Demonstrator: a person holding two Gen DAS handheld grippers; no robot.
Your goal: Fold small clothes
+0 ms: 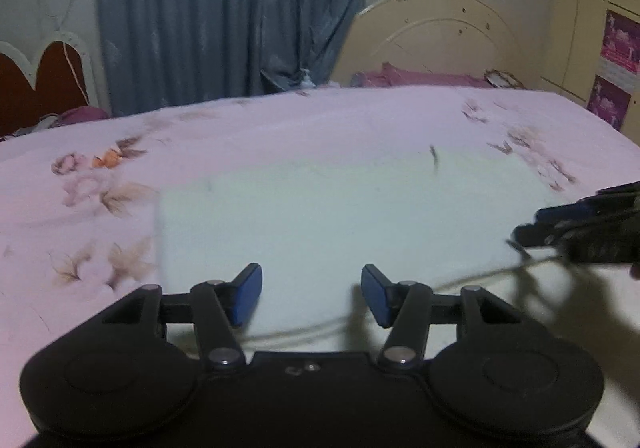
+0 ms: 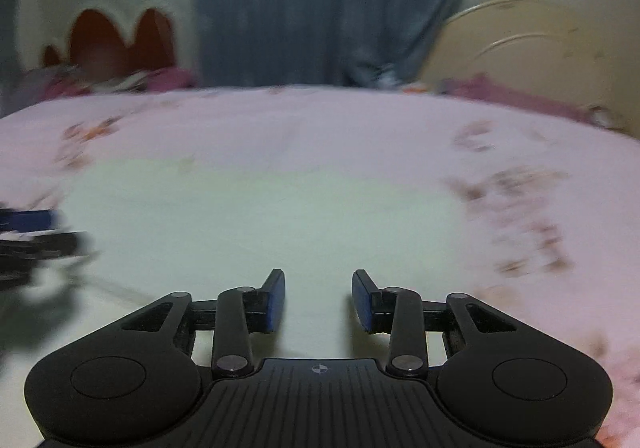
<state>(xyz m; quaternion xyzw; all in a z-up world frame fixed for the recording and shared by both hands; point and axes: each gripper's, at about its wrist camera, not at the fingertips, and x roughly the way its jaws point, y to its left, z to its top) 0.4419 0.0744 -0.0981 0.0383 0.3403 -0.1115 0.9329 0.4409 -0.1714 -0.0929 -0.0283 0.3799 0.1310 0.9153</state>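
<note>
The fingers (image 1: 250, 294) of the left gripper (image 1: 311, 294) stand wide apart with nothing between their blue pads, and the fingers (image 2: 276, 298) of the right gripper (image 2: 319, 299) are spread as well, a little less wide, also holding nothing. Both grippers hover low over the near edge of the bed.

The bed (image 1: 280, 128) fills most of both views, covered by a pale pink sheet printed with brownish flowers. Behind it hangs a blue-grey curtain (image 1: 232, 8), with a cream arched headboard (image 1: 436, 36) to its right and a red scalloped headboard (image 1: 44, 76) to its left. Rumpled pink bedding (image 1: 416, 78) lies at the foot of the cream headboard.

The task's thing, a white cloth (image 1: 340, 216), lies flat on the bed sheet directly ahead of both grippers, roughly rectangular, its near edge running under the spread fingers. In the right wrist view the same cloth (image 2: 260, 216) is blurred. A thin loose thread (image 1: 460, 282) trails along its near right side.

The right gripper's tip shows at the right edge of the left wrist view (image 1: 580, 226), over the cloth's right end.
</note>
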